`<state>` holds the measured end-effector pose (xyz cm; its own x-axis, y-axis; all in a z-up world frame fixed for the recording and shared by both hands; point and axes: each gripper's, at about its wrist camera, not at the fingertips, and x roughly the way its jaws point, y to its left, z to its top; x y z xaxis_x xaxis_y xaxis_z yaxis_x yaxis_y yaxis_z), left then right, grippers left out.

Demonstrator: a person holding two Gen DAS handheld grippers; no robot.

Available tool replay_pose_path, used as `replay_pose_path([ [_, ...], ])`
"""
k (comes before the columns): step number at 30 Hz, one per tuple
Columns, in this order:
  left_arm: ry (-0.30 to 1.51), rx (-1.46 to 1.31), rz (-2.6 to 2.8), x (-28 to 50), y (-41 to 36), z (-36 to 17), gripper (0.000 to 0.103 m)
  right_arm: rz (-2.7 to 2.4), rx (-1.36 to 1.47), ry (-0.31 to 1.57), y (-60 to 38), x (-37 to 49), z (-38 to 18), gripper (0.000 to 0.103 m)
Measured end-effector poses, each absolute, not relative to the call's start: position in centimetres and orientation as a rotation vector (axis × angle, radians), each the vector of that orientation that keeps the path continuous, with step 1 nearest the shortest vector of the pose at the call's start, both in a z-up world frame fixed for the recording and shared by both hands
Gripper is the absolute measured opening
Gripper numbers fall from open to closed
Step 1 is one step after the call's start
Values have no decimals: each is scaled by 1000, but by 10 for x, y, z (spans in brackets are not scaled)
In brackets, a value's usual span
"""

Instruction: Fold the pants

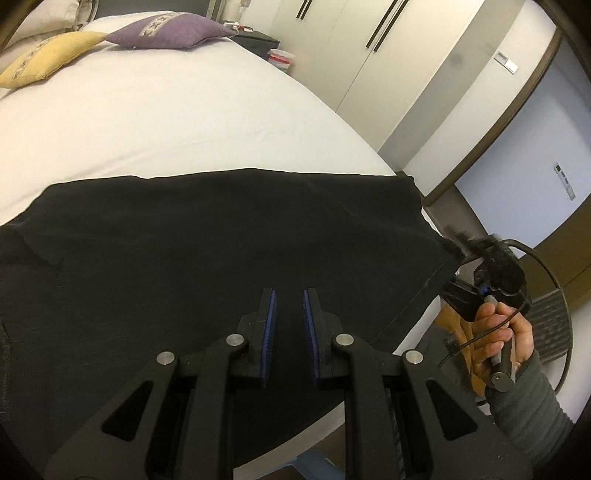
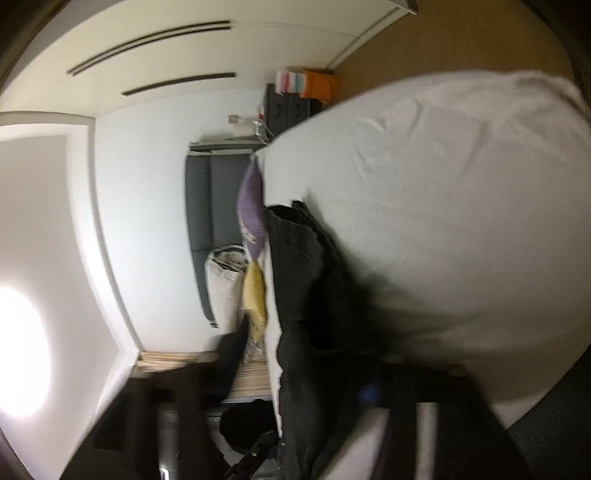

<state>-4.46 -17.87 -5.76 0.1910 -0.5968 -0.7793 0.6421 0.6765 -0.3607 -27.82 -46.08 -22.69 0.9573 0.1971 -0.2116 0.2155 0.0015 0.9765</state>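
Observation:
Black pants lie flat across the near end of a white bed. My left gripper hovers just above the cloth near its front edge, open, blue pads apart, nothing between them. My right gripper shows in the left wrist view at the pants' right hem corner, held in a hand, blurred; it looks closed on the hem. The right wrist view is rolled sideways and motion-blurred; the pants run up the frame on the bed, and my own fingers there are a dark smear.
A yellow pillow and a purple pillow lie at the bed's head. White wardrobe doors stand to the right, with a dark nightstand beside the bed. The bed's right edge drops to the floor.

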Motion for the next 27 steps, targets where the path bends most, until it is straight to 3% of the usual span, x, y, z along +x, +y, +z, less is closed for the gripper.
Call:
replay_pose_path([
  [2,1079,42,-868,-45,-179,-62,14,-49,1569,350,-457,-273,-228,19],
  [6,1128,-9,-853,-34,-164,-68,14,-97,1492,366,-449,-269,-215,13],
  [17,1200,-146,-831,-22,-141,-100,14,-239,1215,477,-430,-261,-163,10],
  [22,1186,-271,-806,-24,-109,-98,14,-241,950,540,-390,-232,-109,8],
  [27,1149,-428,-773,-20,-43,-92,15,-125,574,632,-290,-181,-61,8],
])
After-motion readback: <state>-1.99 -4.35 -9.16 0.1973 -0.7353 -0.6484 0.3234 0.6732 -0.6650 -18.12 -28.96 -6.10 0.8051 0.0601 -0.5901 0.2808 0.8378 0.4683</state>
